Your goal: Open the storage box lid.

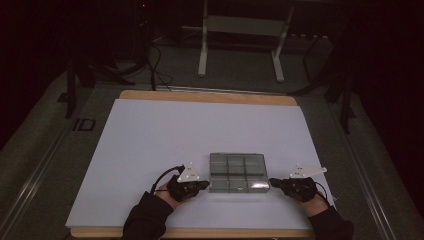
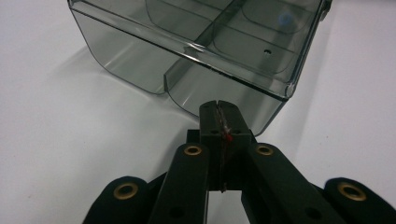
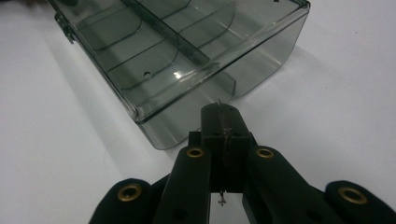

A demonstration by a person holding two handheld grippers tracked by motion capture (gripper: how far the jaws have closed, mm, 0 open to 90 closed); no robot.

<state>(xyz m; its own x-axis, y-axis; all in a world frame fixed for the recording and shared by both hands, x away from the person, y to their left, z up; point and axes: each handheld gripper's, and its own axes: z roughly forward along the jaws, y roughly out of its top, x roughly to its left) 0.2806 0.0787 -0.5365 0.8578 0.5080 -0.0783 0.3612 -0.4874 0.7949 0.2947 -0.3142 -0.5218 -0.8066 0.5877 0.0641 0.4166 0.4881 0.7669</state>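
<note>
A smoky clear plastic organizer box [image 1: 237, 172] with several compartments lies closed on the white sheet, near the front of the table. My left gripper [image 1: 204, 184] sits just left of the box, jaws shut with nothing between them. In the left gripper view its tips [image 2: 218, 108] are right at the box's side wall [image 2: 140, 70]. My right gripper [image 1: 274, 183] is at the box's right front corner, also shut and empty. In the right gripper view its tips [image 3: 220, 112] meet close to the box's wall [image 3: 187, 119].
The white sheet [image 1: 165, 135] covers a wooden tabletop [image 1: 205, 96]. Beyond the table stand a white metal frame [image 1: 240, 45] and cables on a dark floor. Bare sheet lies behind and to both sides of the box.
</note>
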